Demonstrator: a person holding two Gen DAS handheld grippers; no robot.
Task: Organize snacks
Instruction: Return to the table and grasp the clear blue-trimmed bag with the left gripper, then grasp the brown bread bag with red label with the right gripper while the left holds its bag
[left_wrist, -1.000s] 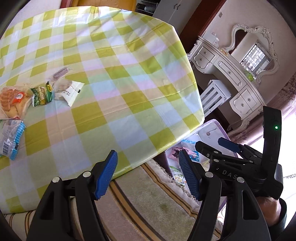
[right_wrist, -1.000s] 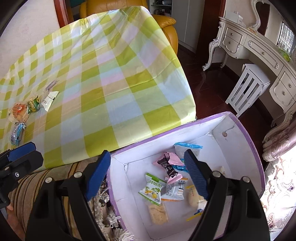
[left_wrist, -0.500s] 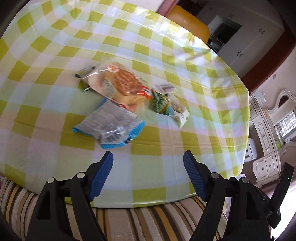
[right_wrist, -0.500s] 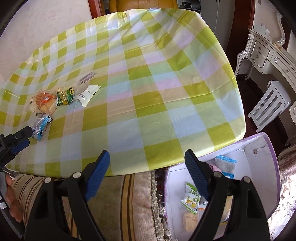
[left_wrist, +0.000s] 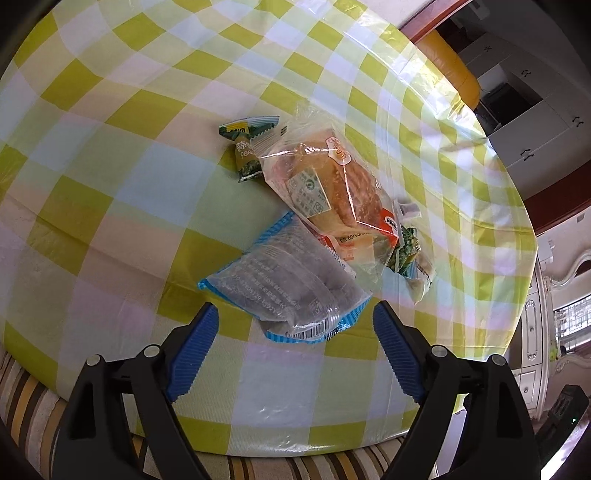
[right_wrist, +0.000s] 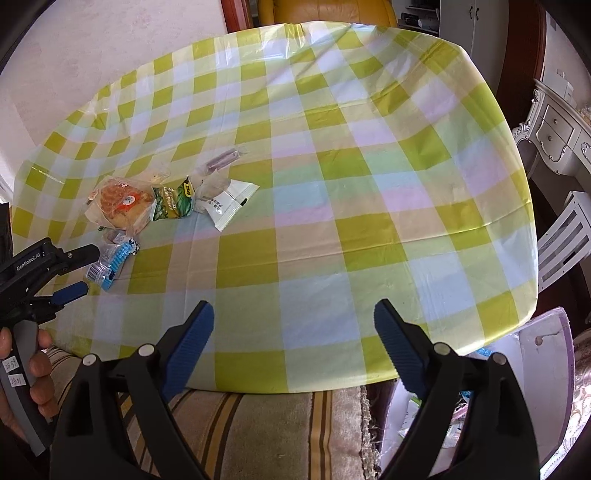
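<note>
snacks lie in a heap on the checked tablecloth (left_wrist: 110, 206). left gripper (left_wrist: 295, 328) hangs low over the heap's near end, jaws wide, the blue-edged clear packet (left_wrist: 284, 288) just ahead of its tips. behind that packet sit the bread bag (left_wrist: 328, 184) and a green sachet (left_wrist: 245, 147). right gripper (right_wrist: 293, 332) is wide too, well right of the heap. half a second ago the left gripper was further back from the heap.

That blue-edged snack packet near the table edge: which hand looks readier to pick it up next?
Probably the left. The left gripper is open with the blue-edged packet right between its fingertips, while the right gripper, also open, faces bare tablecloth farther away.
</note>
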